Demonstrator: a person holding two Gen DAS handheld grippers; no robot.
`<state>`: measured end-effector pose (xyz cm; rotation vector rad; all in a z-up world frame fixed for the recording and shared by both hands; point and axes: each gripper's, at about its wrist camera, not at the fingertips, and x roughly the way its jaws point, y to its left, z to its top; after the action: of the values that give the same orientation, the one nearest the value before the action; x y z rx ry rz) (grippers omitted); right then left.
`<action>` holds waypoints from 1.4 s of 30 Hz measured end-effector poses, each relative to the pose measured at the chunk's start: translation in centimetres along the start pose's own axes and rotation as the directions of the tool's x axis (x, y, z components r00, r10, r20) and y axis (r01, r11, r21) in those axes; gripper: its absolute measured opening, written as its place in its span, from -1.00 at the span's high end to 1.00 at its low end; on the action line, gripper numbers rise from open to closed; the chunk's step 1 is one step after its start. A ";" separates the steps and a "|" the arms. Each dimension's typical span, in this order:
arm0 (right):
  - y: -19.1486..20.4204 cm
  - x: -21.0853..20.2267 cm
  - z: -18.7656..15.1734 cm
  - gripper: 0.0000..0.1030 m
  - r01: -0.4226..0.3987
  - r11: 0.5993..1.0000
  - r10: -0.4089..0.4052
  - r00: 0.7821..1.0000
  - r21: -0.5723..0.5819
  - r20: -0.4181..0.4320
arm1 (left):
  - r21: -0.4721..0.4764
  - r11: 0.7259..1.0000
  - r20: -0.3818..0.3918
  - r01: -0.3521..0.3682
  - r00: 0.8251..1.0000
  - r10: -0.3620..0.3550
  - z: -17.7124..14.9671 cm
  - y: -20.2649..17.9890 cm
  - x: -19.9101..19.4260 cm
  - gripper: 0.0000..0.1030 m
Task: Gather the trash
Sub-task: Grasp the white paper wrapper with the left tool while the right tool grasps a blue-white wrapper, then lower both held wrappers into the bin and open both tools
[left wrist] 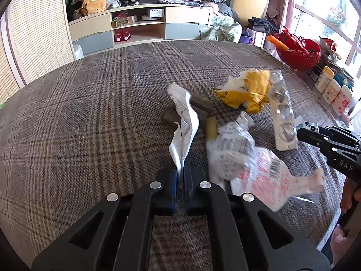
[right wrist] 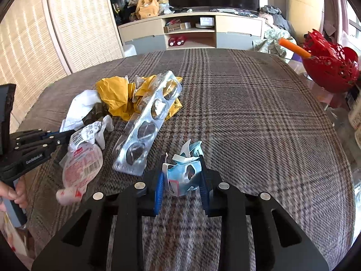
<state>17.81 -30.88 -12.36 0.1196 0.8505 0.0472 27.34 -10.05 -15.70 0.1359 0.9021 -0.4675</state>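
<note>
progress: early-to-mid by the look of it; two pieces in grip, rest of pile loose on table [left wrist: 79,103]; no bin or bag in either view
left gripper [left wrist: 180,176]: clenched on bottom edge of white crumpled paper [left wrist: 183,122]; paper stands up from the tips toward 12 o'clock
right gripper [right wrist: 181,185]: closed around light-blue torn wrapper [right wrist: 183,176], wrapper wedged between both blue pads [right wrist: 159,192]; grip looks loose, jaws not fully together
white crumpled paper: in left view, dead centre, straight ahead of tips, upper end over a dark brown object too hidden to name
light-blue torn wrapper: in right view, at tips, 12 o'clock, lifted or resting on table, cannot tell
left to collect: pink-and-white printed pouch [left wrist: 268,176] at 2 o'clock of left gripper, just beside it; silver blister pack [right wrist: 146,126] at 11 o'clock of right gripper, near; yellow crumpled wrapper [right wrist: 117,94] behind the blister, touching it
other: red basket [right wrist: 329,65] at table's far right edge, 2 o'clock in right view, well apart from pile
next, as a guess: carry both held pieces to a bin, then return for pouch, blister, yellow wrapper
</note>
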 end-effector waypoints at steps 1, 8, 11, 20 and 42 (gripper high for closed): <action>-0.1 -0.5 -0.3 0.46 -0.003 1.000 0.003 1.000 0.007 0.004 | -0.007 1.000 -0.001 0.010 1.000 -0.010 -0.3 -0.1 -0.3 0.94; -0.3 -4.2 -2.9 0.46 0.006 0.999 -0.006 1.000 0.034 0.020 | -0.044 0.999 0.015 -0.012 1.000 0.013 -3.3 -0.8 -4.6 0.94; 0.1 -6.1 -4.2 0.46 0.010 0.999 -0.011 1.000 0.041 0.023 | -0.030 0.999 0.026 -0.020 0.999 0.021 -4.6 -1.5 -7.5 0.94; 2.4 -13.0 -7.8 0.46 -0.025 1.000 0.024 0.995 0.015 0.092 | -0.073 0.997 0.056 -0.016 0.998 0.021 -9.3 -3.9 -15.2 0.93; 6.8 -7.5 -21.6 0.44 -0.216 0.969 0.236 0.953 0.123 -0.190 | -0.225 0.970 -0.121 0.090 0.986 -0.119 -26.9 -9.1 -9.9 0.91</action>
<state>-3.34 -22.93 -20.09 0.3115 1.0417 0.2356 -1.43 -6.61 -23.87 -0.0837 1.0899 -0.4576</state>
